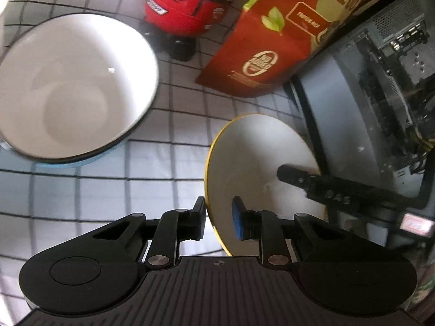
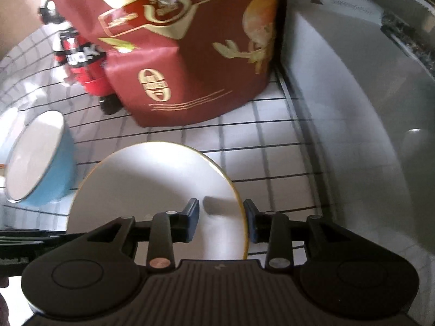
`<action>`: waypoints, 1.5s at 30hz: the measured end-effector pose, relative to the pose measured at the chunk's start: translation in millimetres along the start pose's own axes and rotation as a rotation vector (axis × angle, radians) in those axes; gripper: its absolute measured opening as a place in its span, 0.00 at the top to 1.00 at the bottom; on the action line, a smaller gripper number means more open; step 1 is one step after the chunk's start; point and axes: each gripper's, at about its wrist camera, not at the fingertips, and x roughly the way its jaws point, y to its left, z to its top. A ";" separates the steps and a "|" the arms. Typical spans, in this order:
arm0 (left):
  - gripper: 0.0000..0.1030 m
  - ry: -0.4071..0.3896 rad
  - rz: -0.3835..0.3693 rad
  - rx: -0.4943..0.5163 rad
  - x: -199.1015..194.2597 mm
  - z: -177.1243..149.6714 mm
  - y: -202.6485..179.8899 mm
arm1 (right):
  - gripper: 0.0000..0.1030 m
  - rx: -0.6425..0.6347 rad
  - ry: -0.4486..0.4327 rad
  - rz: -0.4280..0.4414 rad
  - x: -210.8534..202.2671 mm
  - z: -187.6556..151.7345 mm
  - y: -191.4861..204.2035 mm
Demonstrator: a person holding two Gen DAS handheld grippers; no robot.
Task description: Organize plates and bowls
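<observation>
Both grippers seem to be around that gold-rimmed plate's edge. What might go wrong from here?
1. The left gripper and right gripper each straddle a rim of the plate with gaps showing at the pads, so it may slip if lifted now.
2. The plate sits near the table edge, so a nudge could push it off.
3. The snack bag and blue bowl stand close by, and a swing could bump them.

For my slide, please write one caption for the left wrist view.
Left hand-held gripper straddles the gold-rimmed plate edge beside the blue bowl.
</observation>
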 end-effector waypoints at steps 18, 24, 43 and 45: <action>0.78 0.024 0.092 -0.093 -111.4 -79.2 89.6 | 0.66 -0.193 0.118 0.286 -34.7 -60.8 107.6; 0.78 -0.016 0.159 -0.140 -135.8 -80.9 119.2 | 0.66 -0.233 0.167 0.376 -38.8 -78.0 138.4; 0.74 0.007 0.155 -0.043 -135.0 -80.1 118.6 | 0.64 -0.169 0.144 0.379 -44.1 -91.1 141.1; 0.74 0.007 0.173 0.033 -138.5 -79.5 112.0 | 0.63 -0.170 0.132 0.378 -47.5 -88.8 140.3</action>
